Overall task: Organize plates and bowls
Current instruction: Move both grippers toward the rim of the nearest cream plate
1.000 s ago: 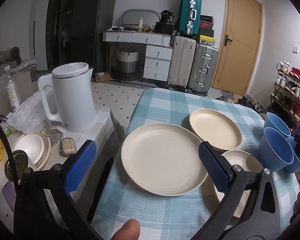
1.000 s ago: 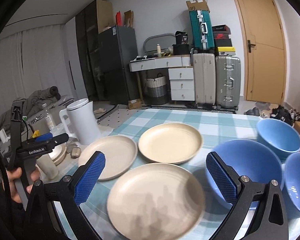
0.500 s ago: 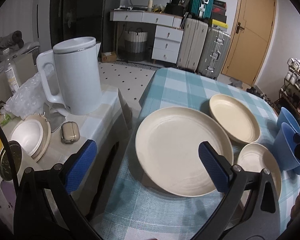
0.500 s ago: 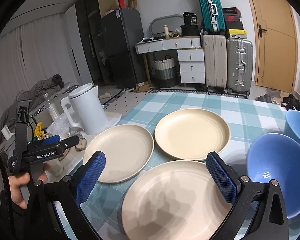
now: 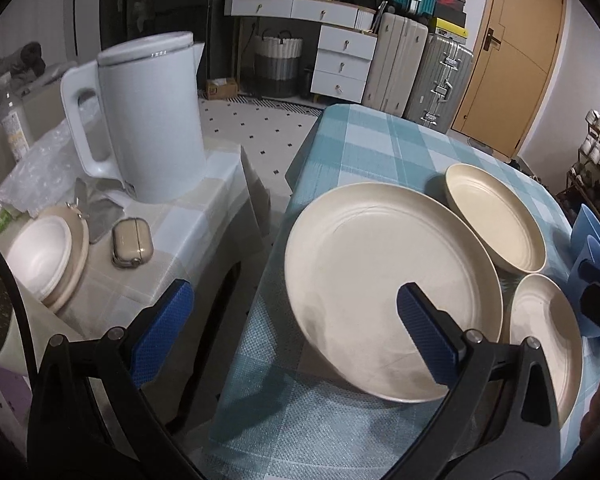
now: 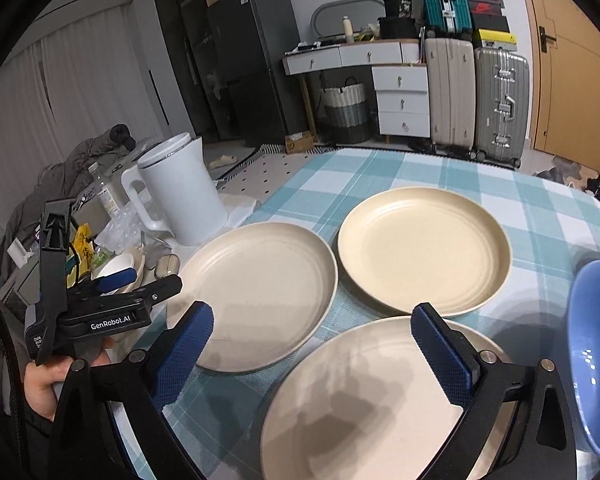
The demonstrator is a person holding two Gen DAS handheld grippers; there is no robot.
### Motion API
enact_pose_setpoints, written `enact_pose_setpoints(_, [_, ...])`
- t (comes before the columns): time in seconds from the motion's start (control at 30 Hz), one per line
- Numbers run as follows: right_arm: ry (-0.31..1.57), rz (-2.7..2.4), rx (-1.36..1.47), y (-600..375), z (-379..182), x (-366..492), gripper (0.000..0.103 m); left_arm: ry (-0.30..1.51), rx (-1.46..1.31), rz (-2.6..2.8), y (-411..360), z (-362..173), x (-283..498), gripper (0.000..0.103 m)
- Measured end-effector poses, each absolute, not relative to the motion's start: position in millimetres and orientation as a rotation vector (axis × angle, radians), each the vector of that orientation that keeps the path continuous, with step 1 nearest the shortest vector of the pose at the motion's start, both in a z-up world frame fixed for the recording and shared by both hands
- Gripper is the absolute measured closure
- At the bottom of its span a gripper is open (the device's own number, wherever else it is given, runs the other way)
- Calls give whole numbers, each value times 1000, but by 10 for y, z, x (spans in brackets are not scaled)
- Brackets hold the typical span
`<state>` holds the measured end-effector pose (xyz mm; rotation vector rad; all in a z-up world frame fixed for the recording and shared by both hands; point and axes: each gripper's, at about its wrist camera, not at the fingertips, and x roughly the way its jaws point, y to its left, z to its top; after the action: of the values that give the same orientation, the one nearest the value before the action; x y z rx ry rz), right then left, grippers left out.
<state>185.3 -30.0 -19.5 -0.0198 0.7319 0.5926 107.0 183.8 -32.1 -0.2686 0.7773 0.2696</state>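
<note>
In the left wrist view, the left claw [image 5: 296, 334] stood wide apart and held nothing, its right finger hanging over the near part of a large cream plate [image 5: 380, 276] while its left finger hung past the edge of the counter [image 5: 364, 148], which wore a teal-and-white checked cloth. That plate was round, shallow and matte, with faint rings inside its raised rim. A deeper cream plate [image 5: 496, 220] lay just beyond it to the right, and a third cream plate [image 5: 548, 340] sat near the right, partly hidden by the claw's frame. Blue bowls [image 5: 592, 236] showed only as a sliver at the right edge. A white kettle [image 5: 148, 120] stood on a lower side table to the left. In the right wrist view, the right claw [image 6: 312, 350] was likewise wide and empty, poised above the nearest cream plate [image 6: 364, 412], which carried mottled shadows. Beyond it lay a pale plate [image 6: 260, 292] on the left and a yellower plate [image 6: 424, 250] on the right, close to one another. A blue bowl [image 6: 596, 344] sat at the right edge.
</note>
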Motion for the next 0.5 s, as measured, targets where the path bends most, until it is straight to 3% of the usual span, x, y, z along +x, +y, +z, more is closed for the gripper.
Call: enact_pose_setpoints(0.5, [833,623,3,-53,-484,2135,13,835,-334,259,1978,-613,1209,14])
